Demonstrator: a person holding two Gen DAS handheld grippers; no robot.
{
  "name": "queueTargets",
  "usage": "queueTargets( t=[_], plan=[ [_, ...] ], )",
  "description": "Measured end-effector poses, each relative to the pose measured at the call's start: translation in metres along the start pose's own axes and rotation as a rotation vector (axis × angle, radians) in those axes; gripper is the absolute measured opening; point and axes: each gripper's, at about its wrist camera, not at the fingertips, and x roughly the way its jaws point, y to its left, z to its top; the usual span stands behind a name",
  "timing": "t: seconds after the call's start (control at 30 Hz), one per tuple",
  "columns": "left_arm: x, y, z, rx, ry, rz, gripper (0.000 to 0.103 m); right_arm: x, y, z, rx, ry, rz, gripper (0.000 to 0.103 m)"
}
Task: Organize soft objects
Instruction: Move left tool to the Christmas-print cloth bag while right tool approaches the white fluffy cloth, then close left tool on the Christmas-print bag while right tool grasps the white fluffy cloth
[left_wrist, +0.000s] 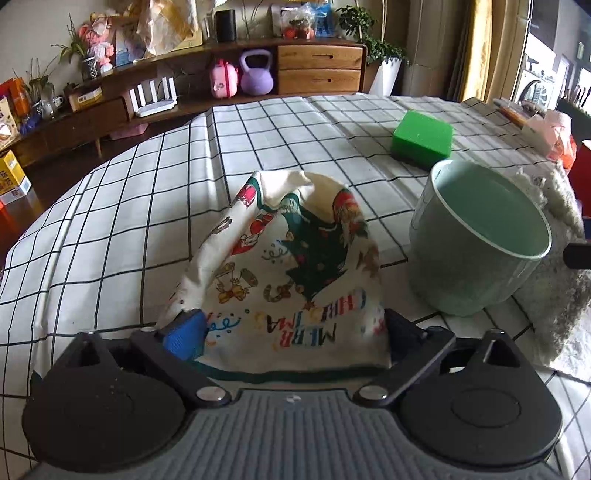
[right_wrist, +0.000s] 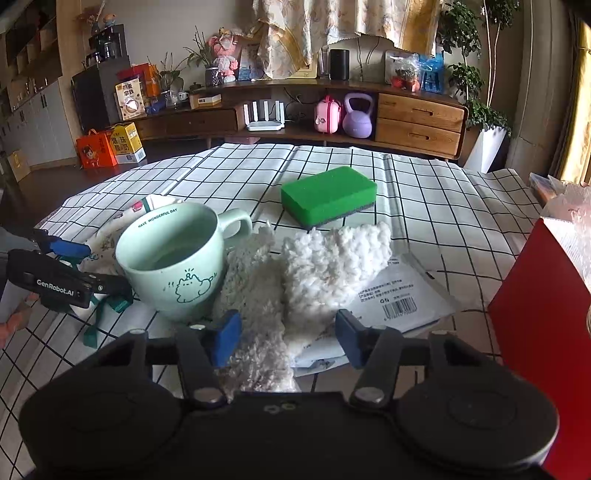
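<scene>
While both grippers hang low over the checked tablecloth (right_wrist: 424, 184), soft goods lie around a mint mug (right_wrist: 173, 258).

Item one — a printed Christmas cloth bag (left_wrist: 291, 266), heaped on the table left of the mug; the left gripper (left_wrist: 291, 325) straddles its near end with fingers spread wide, and whether the pads press on it I cannot tell. Item two — a white fluffy knit cloth (right_wrist: 332, 266), rumpled just right of the mug and partly over a paper sheet (right_wrist: 406, 295); the right gripper (right_wrist: 288, 332) sits half open around its near edge, its right pad clear of the cloth. Item three — a green sponge (right_wrist: 328, 194), alone farther back.
</scene>
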Motion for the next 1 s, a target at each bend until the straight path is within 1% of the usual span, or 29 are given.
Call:
queueTargets(
  t=[0.07, 0.13, 0.2, 0.23, 0.3, 0.33, 0.4, 0.47, 0.53, 0.6, 0.77, 0.87, 0.9, 0.97, 1.0],
  plan=[
    [0.003, -0.002, -0.003, -0.001, 0.012, 0.014, 0.095, 0.001, 0.000, 0.000, -0.002, 0.000, -0.003, 0.049],
    [0.002, -0.004, -0.005, 0.008, 0.004, 0.025, 0.091, 0.002, 0.001, 0.000, -0.004, 0.001, -0.012, 0.044],
    [-0.001, -0.004, -0.007, 0.001, -0.003, 0.029, 0.083, 0.003, 0.002, -0.001, -0.010, 0.000, -0.017, 0.039],
    [-0.002, -0.004, -0.007, -0.010, -0.007, 0.029, 0.081, 0.002, 0.003, -0.001, -0.011, 0.000, -0.019, 0.038],
    [-0.006, -0.001, -0.006, -0.038, -0.015, 0.026, 0.069, 0.002, 0.003, -0.001, -0.007, 0.000, -0.022, 0.032],
    [-0.007, 0.000, -0.006, -0.049, -0.020, 0.024, 0.065, 0.002, 0.003, -0.001, -0.004, 0.002, -0.024, 0.031],
    [-0.011, 0.001, -0.006, -0.070, -0.031, 0.023, 0.050, 0.001, 0.003, -0.002, 0.004, -0.001, -0.021, 0.023],
    [-0.015, 0.004, -0.006, -0.102, -0.041, 0.033, 0.046, -0.001, 0.003, -0.002, 0.012, -0.005, -0.015, 0.021],
    [-0.017, 0.009, -0.004, -0.142, -0.042, 0.031, 0.039, -0.004, 0.003, -0.002, 0.013, -0.013, -0.010, 0.018],
    [-0.020, 0.011, -0.004, -0.154, -0.050, 0.033, 0.030, -0.009, 0.005, -0.002, 0.013, -0.025, -0.004, 0.014],
    [-0.032, 0.010, -0.001, -0.171, -0.075, 0.057, 0.021, -0.023, 0.007, -0.001, 0.032, -0.049, 0.014, 0.008],
    [-0.040, 0.009, -0.002, -0.180, -0.091, 0.075, 0.018, -0.033, 0.007, -0.001, 0.037, -0.070, 0.015, 0.007],
    [-0.043, 0.010, -0.002, -0.186, -0.097, 0.078, 0.010, -0.037, 0.007, 0.000, 0.042, -0.075, 0.017, 0.007],
    [-0.049, 0.011, -0.001, -0.196, -0.106, 0.080, 0.009, -0.045, 0.007, 0.000, 0.052, -0.084, 0.022, 0.007],
    [-0.052, 0.012, -0.002, -0.204, -0.112, 0.068, 0.009, -0.049, 0.006, 0.000, 0.059, -0.088, 0.025, 0.007]
  ],
)
